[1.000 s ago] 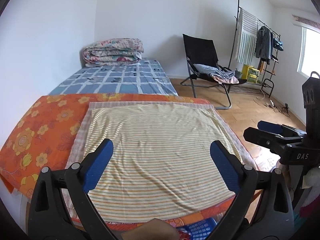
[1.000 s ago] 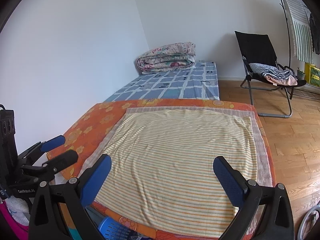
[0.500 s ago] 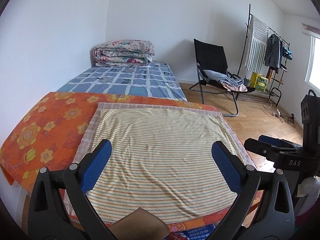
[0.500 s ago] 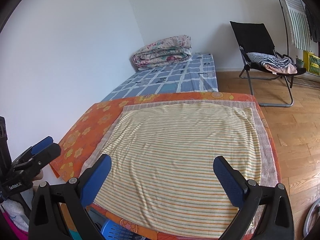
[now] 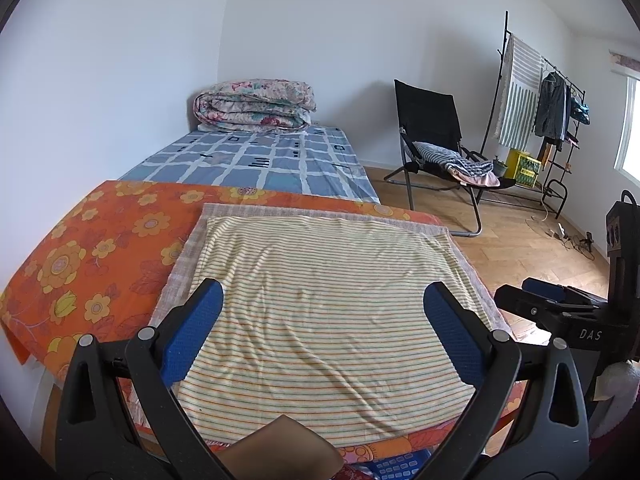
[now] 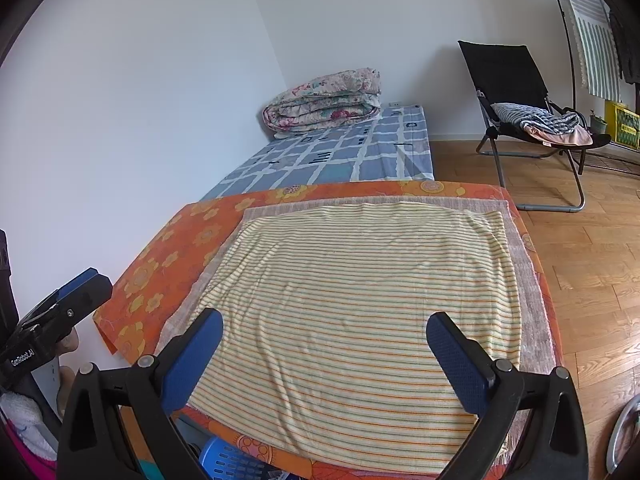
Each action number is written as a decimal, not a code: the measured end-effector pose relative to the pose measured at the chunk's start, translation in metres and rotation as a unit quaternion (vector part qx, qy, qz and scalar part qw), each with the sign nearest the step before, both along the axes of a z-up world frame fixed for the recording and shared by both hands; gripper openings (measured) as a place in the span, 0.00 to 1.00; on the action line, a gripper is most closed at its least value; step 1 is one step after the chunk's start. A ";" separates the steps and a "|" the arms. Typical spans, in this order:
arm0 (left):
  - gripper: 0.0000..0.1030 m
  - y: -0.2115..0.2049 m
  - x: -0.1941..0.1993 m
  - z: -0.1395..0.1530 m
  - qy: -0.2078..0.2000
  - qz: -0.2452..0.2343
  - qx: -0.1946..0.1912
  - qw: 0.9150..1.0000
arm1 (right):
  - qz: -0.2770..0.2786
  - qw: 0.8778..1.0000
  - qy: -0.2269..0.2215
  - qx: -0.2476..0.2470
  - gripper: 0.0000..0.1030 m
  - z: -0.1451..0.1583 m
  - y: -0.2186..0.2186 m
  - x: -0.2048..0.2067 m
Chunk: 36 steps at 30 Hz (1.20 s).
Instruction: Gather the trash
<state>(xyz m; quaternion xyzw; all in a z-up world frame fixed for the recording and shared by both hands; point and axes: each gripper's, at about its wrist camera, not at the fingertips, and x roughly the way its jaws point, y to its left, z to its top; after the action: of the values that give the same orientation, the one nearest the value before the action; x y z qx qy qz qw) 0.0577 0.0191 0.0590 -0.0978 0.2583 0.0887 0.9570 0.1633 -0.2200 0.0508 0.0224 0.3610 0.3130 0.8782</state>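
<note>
No trash shows in either view. My left gripper [image 5: 322, 296] is open and empty, held above the near edge of a table covered by a yellow striped cloth [image 5: 328, 308]. My right gripper [image 6: 324, 322] is open and empty over the same striped cloth [image 6: 360, 280]. The right gripper shows at the right edge of the left wrist view [image 5: 560, 312]. The left gripper shows at the left edge of the right wrist view [image 6: 60, 308]. A brown flat piece [image 5: 280, 452] sits at the bottom edge of the left wrist view; I cannot tell what it is.
An orange flowered cloth [image 5: 100, 248] lies under the striped one. A blue checked mattress [image 5: 260, 160] with a folded quilt [image 5: 256, 106] lies behind. A black chair [image 5: 436, 148] and a clothes rack [image 5: 540, 112] stand on the wooden floor. A blue basket [image 6: 236, 460] sits below the table.
Both grippers have shifted slightly, the left view turning left and the right view rising a little. Both stay open and empty.
</note>
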 end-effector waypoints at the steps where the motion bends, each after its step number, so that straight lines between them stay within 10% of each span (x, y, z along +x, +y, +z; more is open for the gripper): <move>1: 0.99 0.001 0.000 0.000 0.000 0.000 0.000 1.000 | 0.000 1.000 0.000 0.000 1.00 0.000 0.000 0.000; 36: 0.99 0.015 -0.001 -0.004 0.011 0.005 0.003 1.000 | -0.001 1.000 0.009 -0.011 1.00 -0.010 -0.004 0.004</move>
<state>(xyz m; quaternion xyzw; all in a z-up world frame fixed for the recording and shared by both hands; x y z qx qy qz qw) 0.0567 0.0344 0.0552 -0.0952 0.2679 0.0950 0.9540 0.1668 -0.2237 0.0411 0.0160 0.3722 0.3081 0.8754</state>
